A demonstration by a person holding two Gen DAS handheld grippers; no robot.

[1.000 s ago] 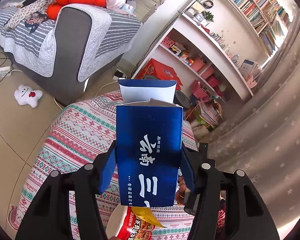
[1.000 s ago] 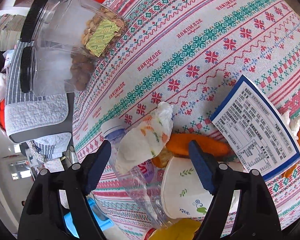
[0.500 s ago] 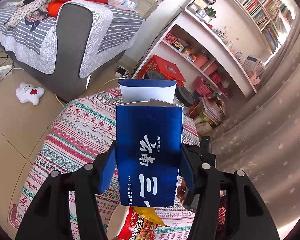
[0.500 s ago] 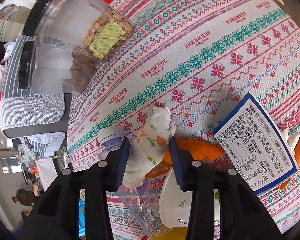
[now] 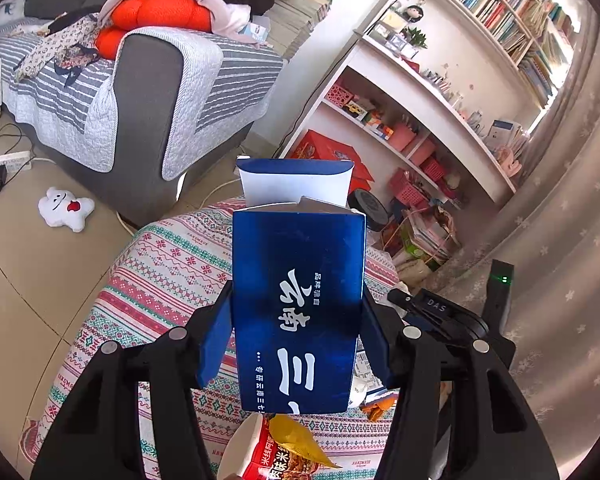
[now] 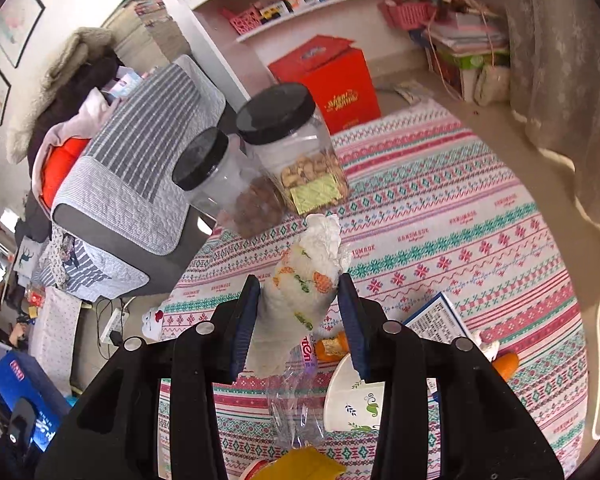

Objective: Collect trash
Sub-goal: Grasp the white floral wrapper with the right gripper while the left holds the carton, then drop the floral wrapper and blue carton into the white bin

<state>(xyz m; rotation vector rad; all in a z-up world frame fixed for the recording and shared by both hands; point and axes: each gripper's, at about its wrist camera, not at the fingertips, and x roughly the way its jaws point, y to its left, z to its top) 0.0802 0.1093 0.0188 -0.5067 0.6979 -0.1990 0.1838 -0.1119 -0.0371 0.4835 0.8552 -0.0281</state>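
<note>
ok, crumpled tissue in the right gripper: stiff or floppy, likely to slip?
Crumpled tissue looks soft and light: right gripper has pinched it narrow. Its free top stands bunched, so probably limp. Slip seems unlikely.

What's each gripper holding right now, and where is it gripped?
The left gripper clamps the blue carton by its two side faces, open flap up. The right gripper pinches the crumpled tissue around its lower middle.

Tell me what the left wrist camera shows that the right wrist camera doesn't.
Only the left wrist view: the left gripper shut on a blue carton, and a noodle cup below. Only the right wrist view: the right gripper shut on a crumpled tissue, two black-lidded jars and a paper cup. Both show the patterned tablecloth and grey sofa.
</note>
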